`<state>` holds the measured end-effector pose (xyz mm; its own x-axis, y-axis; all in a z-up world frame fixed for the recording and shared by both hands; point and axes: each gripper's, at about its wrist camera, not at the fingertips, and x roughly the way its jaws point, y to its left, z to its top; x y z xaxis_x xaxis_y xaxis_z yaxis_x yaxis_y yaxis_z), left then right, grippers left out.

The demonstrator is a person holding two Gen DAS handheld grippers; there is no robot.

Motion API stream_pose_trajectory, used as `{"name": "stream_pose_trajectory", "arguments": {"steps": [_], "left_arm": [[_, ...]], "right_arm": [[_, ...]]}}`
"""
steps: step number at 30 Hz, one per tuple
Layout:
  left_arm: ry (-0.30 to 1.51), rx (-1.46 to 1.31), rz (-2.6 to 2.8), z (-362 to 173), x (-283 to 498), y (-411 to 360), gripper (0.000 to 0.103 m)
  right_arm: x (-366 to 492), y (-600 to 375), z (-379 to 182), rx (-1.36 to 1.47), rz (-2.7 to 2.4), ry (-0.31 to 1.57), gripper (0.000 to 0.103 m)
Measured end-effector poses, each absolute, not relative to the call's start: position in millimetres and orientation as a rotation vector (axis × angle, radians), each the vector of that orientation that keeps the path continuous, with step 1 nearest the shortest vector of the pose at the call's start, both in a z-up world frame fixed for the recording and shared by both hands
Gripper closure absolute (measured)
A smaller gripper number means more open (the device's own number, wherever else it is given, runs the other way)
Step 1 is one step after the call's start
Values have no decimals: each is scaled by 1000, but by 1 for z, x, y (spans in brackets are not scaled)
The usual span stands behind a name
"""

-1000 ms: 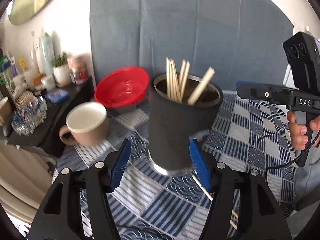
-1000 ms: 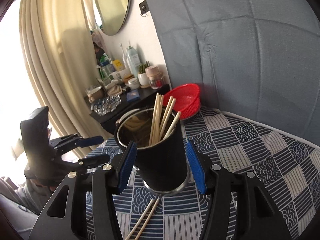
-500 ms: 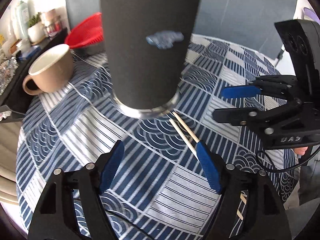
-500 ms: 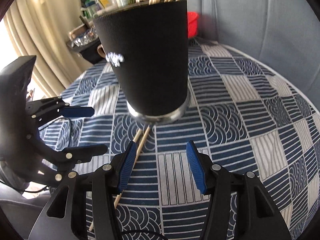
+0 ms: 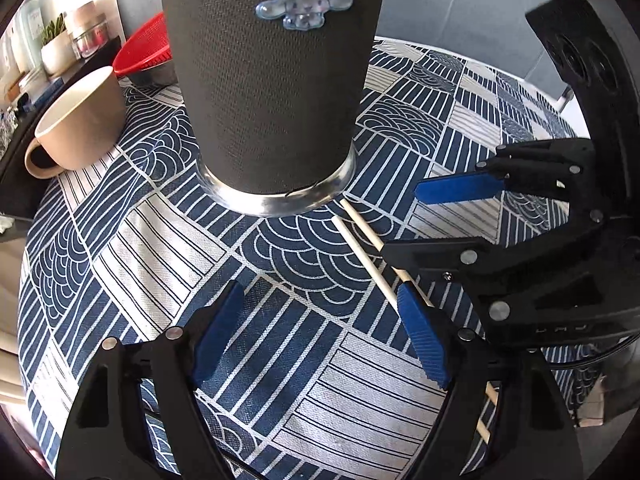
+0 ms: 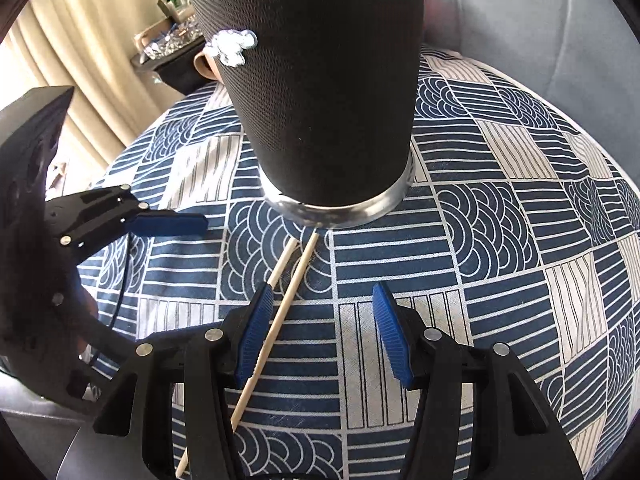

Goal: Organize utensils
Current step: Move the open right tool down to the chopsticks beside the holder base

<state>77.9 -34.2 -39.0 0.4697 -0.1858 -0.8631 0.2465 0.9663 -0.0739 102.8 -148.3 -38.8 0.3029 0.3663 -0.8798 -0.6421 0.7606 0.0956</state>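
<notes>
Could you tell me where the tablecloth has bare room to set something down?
Free: the cloth right of the black holder, toward the table's far edge. Crowded: in front of the holder, where two chopsticks lie between both tools, and by the mug.

Bright daylight floods both views, strongest from ten o'clock through the pale cream curtains. Glare whitens the shiny plastic character sticker on the tall black textured holder. Fisheye bulging bends the edges; dark vignette fills the corners. Focus stays crisp centrally.
</notes>
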Motion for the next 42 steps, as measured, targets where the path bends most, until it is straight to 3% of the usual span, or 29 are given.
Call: {"name": "stream_pose_trajectory", "arguments": {"steps": [9,19,23,36,41,42], "left_arm": [[1051,120,-270,-42,81,-41,14],[1087,196,-187,-39,81,-21,18],[1088,123,-244,-27,83,-14,19],[1067,236,-291,-36,84,-54,18],[1089,221,-328,-34,79,-40,31],[1105,237,-314,-35,77,-36,39]], "right_arm": [[111,-141,-41,-373,647,1089,47],[111,-162,-34,-352,598,1092,45],[106,-155,-33,-392,617,1100,52],[118,-143,-39,-441,606,1125,56],[117,-150,-37,-439,619,1146,67],[118,-152,-37,-445,620,1149,69]]}}
